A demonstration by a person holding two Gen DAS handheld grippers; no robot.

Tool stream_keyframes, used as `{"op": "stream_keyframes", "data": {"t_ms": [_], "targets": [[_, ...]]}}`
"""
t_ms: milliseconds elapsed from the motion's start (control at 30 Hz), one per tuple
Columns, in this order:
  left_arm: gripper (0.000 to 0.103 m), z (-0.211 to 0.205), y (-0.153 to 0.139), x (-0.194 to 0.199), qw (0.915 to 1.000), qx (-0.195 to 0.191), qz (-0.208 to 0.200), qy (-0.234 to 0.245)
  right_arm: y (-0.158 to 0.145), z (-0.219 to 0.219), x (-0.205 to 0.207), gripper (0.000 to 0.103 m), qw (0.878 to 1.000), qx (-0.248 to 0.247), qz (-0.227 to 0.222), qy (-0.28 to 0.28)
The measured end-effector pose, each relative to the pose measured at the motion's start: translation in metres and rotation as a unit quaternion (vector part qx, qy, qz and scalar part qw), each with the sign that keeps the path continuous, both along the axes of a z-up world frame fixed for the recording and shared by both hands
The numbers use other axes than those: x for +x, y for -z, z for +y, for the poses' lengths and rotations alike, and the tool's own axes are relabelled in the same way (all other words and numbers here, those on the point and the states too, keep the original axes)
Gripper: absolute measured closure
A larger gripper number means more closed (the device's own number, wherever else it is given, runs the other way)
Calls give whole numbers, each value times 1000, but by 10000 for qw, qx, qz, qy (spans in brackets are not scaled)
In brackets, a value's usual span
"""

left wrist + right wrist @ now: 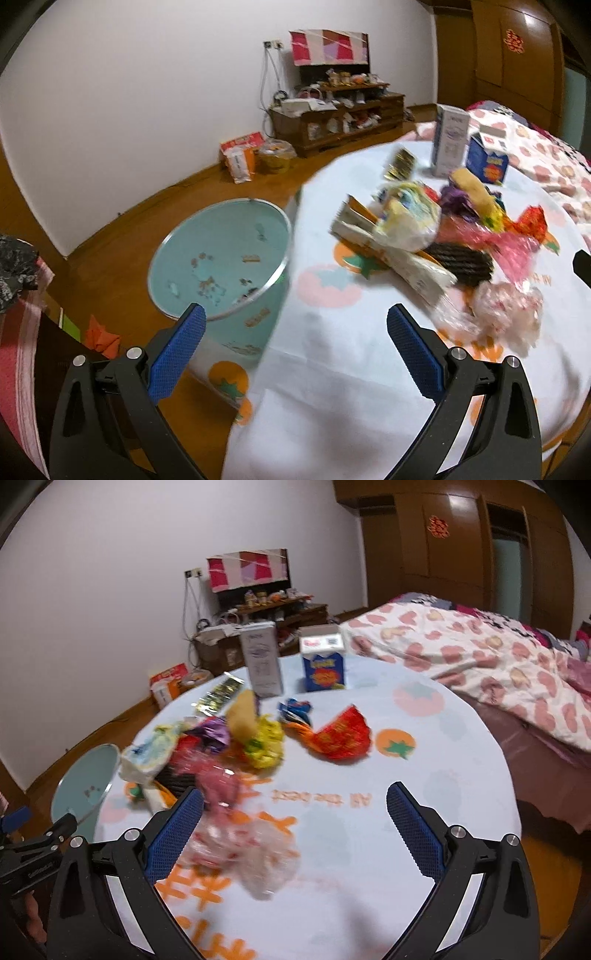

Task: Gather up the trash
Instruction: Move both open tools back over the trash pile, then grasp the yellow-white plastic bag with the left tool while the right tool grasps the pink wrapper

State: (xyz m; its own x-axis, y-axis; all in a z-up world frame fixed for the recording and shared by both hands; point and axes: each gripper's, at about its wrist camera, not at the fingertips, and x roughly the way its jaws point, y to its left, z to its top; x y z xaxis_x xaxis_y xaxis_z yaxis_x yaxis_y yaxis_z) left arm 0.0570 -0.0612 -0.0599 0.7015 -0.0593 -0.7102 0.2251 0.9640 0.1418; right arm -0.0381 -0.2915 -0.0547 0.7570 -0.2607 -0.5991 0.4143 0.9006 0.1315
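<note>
- Left wrist view: your left claw [295,321] stands wide apart with nothing between its blue pads. The trash pile [424,236] lies ahead and to the right of it on the counter [332,387]; the teal bin [221,258] sits on the floor ahead and to the left, just beside the counter's edge.
- The risk here, as I judge it: the clear plastic bag [506,314] nearest the right pad is limp and blurred, so a closing claw could pinch the tablecloth with it and drag the whole pile.
- Right wrist view: your right claw [295,801] is also spread wide and holds nothing. The same bag [251,853] lies between the pads, closer to the left one; the red wrapper [341,736] lies ahead.
- The two upright cartons [325,664] stand far ahead of the claw; a sweeping reach could topple them.
- A hasty carry could drop light wrappers short of the bin.
- The counter is round under a fruit-print cloth. A bed [498,657], wooden wardrobe, cluttered low shelf and white wall surround it.
</note>
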Motion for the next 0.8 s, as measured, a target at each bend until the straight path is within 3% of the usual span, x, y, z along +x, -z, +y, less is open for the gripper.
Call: {"op": "stream_keyframes", "data": {"t_ms": [133, 233, 367, 633, 800], "targets": [[7, -8, 8, -2, 9999, 34, 96, 104, 9, -9, -4, 7, 9999, 25, 113, 42], [7, -11, 12, -2, 9998, 106, 108, 144, 14, -8, -1, 18, 9997, 154, 150, -61], [7, -10, 14, 0, 9998, 125, 103, 73, 13, -1, 10, 19, 9991, 233, 153, -311], [8, -2, 2, 12, 9999, -87, -50, 13, 3, 15, 46, 19, 9961, 277, 96, -832], [11, -10, -5, 20, 9996, -130, -172, 205, 16, 24, 81, 30, 9922, 263, 366, -1158]]}}
